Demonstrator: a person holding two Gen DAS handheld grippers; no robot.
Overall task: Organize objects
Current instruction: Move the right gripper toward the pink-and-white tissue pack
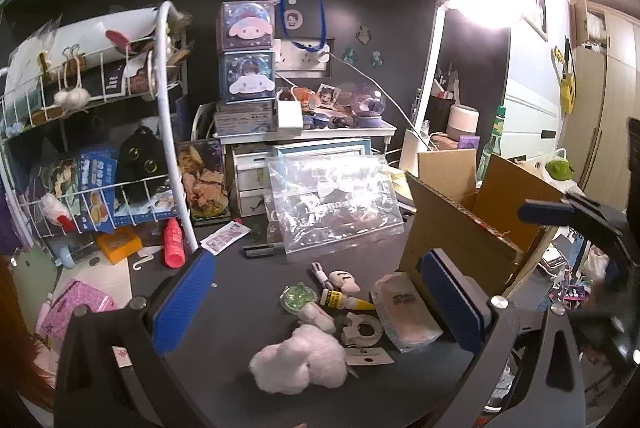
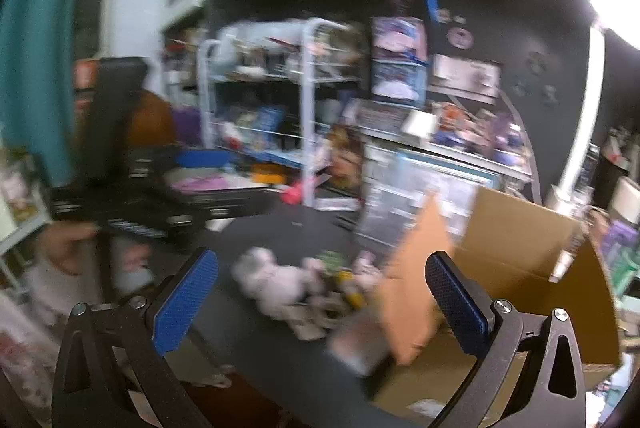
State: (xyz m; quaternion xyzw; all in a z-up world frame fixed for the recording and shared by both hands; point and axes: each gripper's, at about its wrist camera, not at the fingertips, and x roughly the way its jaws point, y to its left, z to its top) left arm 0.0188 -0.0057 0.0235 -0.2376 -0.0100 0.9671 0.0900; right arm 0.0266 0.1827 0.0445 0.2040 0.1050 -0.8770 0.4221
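Here, both tools stand with jaws apart and empty: left tool point(image 1: 320, 312) above the fluffy white plush point(image 1: 298, 360) on the dark counter point(image 1: 240, 308); right tool point(image 2: 322, 302) beside the corrugated cardboard box point(image 1: 476, 211). Around the plush lie a yellow-tipped glue tube point(image 1: 346, 302), a tape ring point(image 1: 362, 332) and a wrapped packet point(image 1: 404, 312). Probable hazard: closing on soft pile could sweep neighbours aside. The right view is blurred.

A dark desk point(image 1: 240, 292) carries a white plush point(image 1: 298, 362), glue tube point(image 1: 346, 300), cardboard box point(image 1: 472, 224) and zip bag point(image 1: 334, 203).
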